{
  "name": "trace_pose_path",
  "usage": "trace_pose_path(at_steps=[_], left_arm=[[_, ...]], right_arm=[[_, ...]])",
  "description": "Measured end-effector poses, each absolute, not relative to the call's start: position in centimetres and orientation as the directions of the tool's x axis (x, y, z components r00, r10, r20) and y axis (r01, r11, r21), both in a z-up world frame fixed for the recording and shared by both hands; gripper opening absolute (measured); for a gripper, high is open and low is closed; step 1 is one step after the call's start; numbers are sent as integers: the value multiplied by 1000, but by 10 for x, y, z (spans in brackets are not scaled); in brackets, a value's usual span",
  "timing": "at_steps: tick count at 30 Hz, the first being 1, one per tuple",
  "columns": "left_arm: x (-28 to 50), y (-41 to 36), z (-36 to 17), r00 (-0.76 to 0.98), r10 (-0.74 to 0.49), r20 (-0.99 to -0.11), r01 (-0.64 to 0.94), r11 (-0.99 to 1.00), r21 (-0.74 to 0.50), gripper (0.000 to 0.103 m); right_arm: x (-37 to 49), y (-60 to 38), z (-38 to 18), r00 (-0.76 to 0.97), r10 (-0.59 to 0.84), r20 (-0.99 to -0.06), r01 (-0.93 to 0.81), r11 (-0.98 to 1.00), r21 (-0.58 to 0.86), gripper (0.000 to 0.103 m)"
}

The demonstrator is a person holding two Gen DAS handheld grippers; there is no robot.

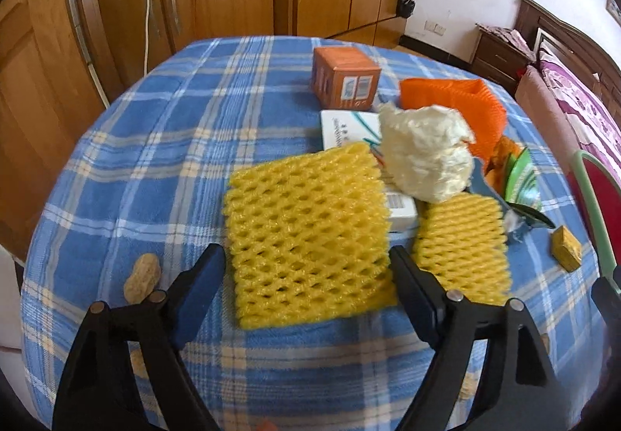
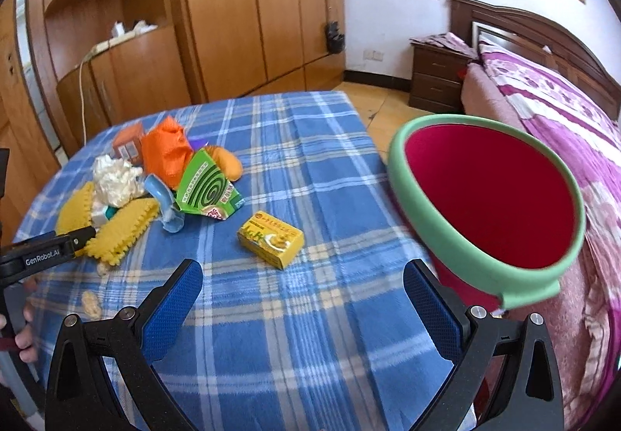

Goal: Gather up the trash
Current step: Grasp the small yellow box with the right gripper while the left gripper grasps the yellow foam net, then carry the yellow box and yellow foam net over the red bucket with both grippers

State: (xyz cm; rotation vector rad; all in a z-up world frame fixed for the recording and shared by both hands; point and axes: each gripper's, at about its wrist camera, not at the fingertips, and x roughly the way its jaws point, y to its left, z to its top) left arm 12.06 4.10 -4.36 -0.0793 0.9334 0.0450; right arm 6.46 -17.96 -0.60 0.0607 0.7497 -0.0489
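My left gripper (image 1: 306, 252) is open over the blue plaid table (image 1: 136, 178). The near end of a large yellow foam net (image 1: 306, 237) lies between its fingertips. A smaller yellow net (image 1: 462, 248) lies just to the right. Behind them are a crumpled tissue (image 1: 423, 155), a white box (image 1: 341, 128), an orange foam net (image 1: 454, 101) and an orange box (image 1: 343, 77). My right gripper (image 2: 302, 268) is open with nothing in it, a little short of a small yellow box (image 2: 270, 238). A red bin with a green rim (image 2: 403, 178) stands off the table's right edge.
A green mosquito-coil box (image 2: 205, 186) and a blue wrapper (image 2: 165, 205) lie in the pile. Peanuts (image 1: 141, 277) sit on the cloth at the near left. Wooden wardrobes (image 2: 240, 23) stand behind the table. A bed (image 2: 562, 108) is on the right, beyond the bin.
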Motion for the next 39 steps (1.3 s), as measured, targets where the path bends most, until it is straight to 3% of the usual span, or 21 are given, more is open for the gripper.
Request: trace_pose_path(at_steps=[8,11,13,17,22,26,39], left_arm=[[126,45,-44,603,34,-797,-93,995,-28,84],[127,45,-44,600,38,-799,-96,995,-25,84],[127,45,-43,601,30,-799,-87,996,-28,81],[123,44,-41,613,20,-790,-74,997,-32,61],[117,44,-37,627,10,-779,-67,997,-41,31],[113,48,-35,628,-19,-778,-66,995,-77,26],[91,49,3,709,-89,-700,-19,989,-144,24]], right_arm=[[95,-174,-22,668,-1,-744,32,999,27,102],[102,-173,-25,648,22,-761,16,999,43,95],[105,-173,-26,638,44,-769,7,998,63,83],[111,-170,-28,631,66,-773,-12,997,76,72],[112,-169,-27,636,65,-769,-13,997,73,39],[112,-170,-27,639,82,-765,-14,995,95,37],[81,-173,-8,683,137,-717,-5,983,184,36]])
